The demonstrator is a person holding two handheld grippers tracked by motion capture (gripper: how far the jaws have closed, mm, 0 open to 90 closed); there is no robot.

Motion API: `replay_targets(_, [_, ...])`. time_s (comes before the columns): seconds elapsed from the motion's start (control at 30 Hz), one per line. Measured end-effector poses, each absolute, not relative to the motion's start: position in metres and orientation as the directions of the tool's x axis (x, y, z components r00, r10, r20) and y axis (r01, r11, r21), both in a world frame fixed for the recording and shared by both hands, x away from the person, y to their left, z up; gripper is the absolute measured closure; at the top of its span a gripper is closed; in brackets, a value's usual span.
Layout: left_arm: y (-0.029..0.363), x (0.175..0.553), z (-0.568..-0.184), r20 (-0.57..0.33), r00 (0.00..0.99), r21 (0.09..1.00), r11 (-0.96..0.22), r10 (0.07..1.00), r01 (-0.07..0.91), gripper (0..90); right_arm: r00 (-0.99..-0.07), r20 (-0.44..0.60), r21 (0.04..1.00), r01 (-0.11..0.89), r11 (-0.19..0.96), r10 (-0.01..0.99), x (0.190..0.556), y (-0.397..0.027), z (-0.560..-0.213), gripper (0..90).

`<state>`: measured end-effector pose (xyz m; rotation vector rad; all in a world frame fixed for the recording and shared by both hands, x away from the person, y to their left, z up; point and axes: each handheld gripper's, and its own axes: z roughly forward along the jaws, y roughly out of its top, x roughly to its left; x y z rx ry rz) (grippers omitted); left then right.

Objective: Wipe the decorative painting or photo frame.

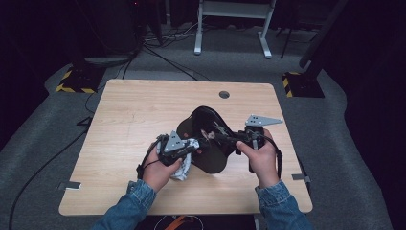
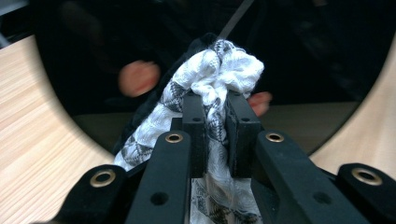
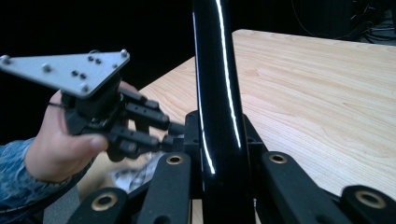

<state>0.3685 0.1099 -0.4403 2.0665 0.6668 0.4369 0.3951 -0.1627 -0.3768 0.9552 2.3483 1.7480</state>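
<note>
The work in hand looked like wiping a glossy black plate [image 1: 206, 139] w/ a white patterned cloth [image 1: 184, 165]; the plate was held tilted up off the wooden table [image 1: 134, 110], near its middle-front, between the two grippers. The right gripper [image 1: 225, 139] was clamped on the plate's rim, jaws pinching the thin black edge [image 3: 219, 93] from both sides, so it served as the holder; the left gripper [image 1: 189, 148] had its jaws drawn narrow on a bunch of the cloth [image 2: 219, 70], the wad poking out past the tips and right up against the plate's shiny face [image 2: 303, 70]; whether it actually touched, can't tell. Judged step: mid-wipe, or just about to start a stroke. Next move prob. calls for pressing the wad flat to the surface and sweeping across it; right grip must stay firm, since a slick rim could slip; the cloth must stay bunched in the jaws.
</note>
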Motion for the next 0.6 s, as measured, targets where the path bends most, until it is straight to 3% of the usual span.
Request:
replay_targets(0.13, [0.096, 0.363, -0.443, 0.1, 0.818, 0.829, -0.502, 0.567, 0.247, 80.6, -0.807, 0.301, 0.885, 0.435, 0.166, 0.509, 0.395, -0.162, -0.377, 79.2])
replay_targets(0.27, [0.099, 0.365, -0.444, 0.082, 0.819, 0.833, -0.49, 0.568, 0.256, 80.8, -0.807, 0.3, 0.886, 0.434, 0.167, 0.508, 0.395, -0.163, -0.377, 79.3])
replay_targets(0.6, [0.127, 0.38, -0.45, 0.07, 0.757, 0.829, -0.46, 0.65, 0.318, 80.8, -0.803, 0.308, 0.885, 0.439, 0.157, 0.51, 0.396, -0.165, -0.377, 79.3])
